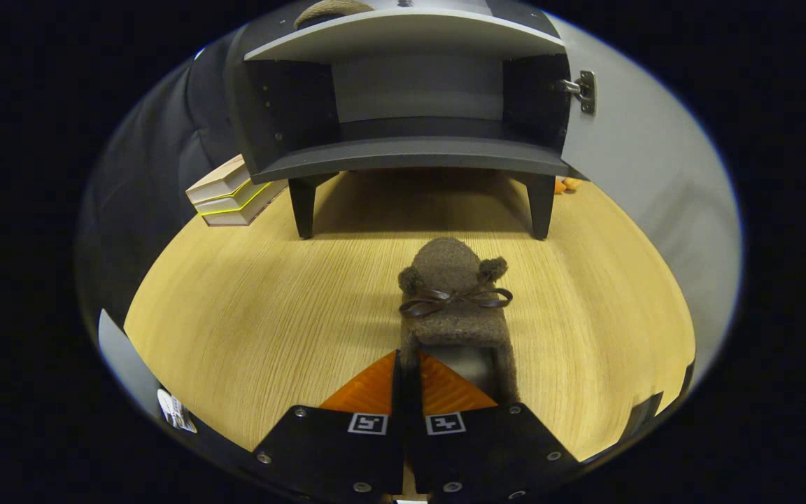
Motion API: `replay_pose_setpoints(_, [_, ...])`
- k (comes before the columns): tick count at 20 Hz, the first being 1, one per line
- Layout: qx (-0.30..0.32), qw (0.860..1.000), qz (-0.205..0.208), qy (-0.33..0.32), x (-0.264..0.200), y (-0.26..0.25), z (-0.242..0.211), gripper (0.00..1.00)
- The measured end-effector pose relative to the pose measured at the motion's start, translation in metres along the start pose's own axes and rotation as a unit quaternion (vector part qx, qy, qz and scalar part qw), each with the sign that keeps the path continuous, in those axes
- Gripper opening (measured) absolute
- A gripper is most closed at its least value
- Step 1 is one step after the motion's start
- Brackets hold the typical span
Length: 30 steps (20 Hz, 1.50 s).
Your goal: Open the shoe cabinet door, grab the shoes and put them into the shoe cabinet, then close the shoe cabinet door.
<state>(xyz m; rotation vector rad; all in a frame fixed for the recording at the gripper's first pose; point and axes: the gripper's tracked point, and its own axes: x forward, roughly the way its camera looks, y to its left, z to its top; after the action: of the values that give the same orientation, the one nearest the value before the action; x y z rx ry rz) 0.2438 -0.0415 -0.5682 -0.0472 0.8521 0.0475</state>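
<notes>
With the cabinet (410, 105) door (648, 182) already swung open to the right, we find the gripper (408, 381) closed on the near left rim of a brown shoe (453, 301), its fingers nearly together with the rim edge pinched between them, as far as the close view lets us judge. The shoe sits on the table (249, 315), just ahead of the fingers, its long axis running straight away from the tool, toe toward the cabinet. The open shelf lies directly beyond the toe, well apart and higher. A second shoe (333, 8) appears to rest on the cabinet top. Books (231, 192) lie left of the cabinet.
</notes>
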Motion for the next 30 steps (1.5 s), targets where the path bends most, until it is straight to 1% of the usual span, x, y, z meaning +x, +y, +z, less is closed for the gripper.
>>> replay_pose_setpoints(2, [0.001, 1.000, 0.012, -0.006, -0.006, 0.005, 0.006, 0.06])
replay_pose_setpoints(7, [0.024, 0.999, 0.022, -0.016, -0.029, 0.009, 0.022, 0.06])
replay_pose_setpoints(12, [0.020, 0.999, 0.032, -0.036, -0.064, 0.022, 0.048, 0.06])
replay_pose_setpoints(15, [0.018, 0.998, 0.020, -0.055, -0.088, 0.030, 0.069, 0.06])
replay_pose_setpoints(19, [0.033, 0.996, 0.007, -0.087, -0.129, 0.049, 0.098, 0.06])
replay_pose_setpoints(25, [0.034, 0.989, -0.012, -0.141, -0.191, 0.072, 0.141, 0.06])
replay_pose_setpoints(30, [0.021, 0.983, -0.030, -0.181, -0.228, 0.074, 0.180, 0.05])
